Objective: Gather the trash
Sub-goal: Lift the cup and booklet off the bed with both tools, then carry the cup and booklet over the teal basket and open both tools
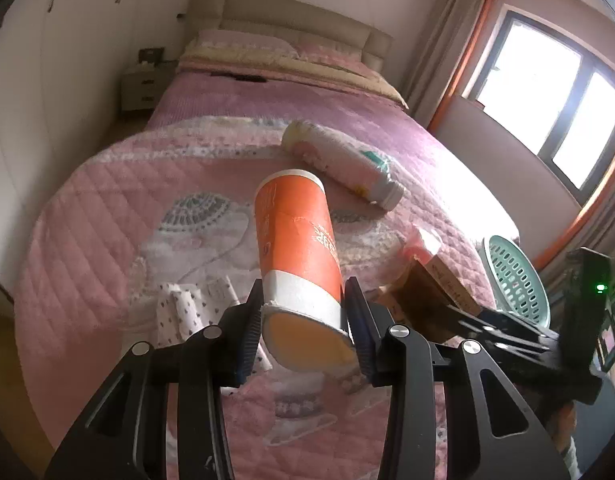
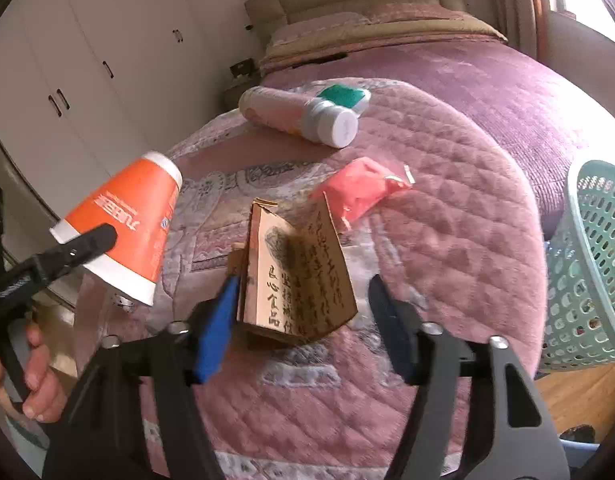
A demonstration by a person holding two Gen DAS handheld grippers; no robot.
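Note:
My left gripper is shut on an orange and white paper cup and holds it above the pink bed quilt; the cup also shows in the right wrist view. My right gripper is open around a brown cardboard box with black writing; the left pad touches its side, the right pad is apart. The box also shows in the left wrist view. A pink wrapper lies beyond it. A pink and white bottle lies on its side further back.
A teal perforated basket stands beside the bed at the right, also in the left wrist view. A small spotted white packet lies on the quilt near my left gripper. White wardrobes at left, window at right.

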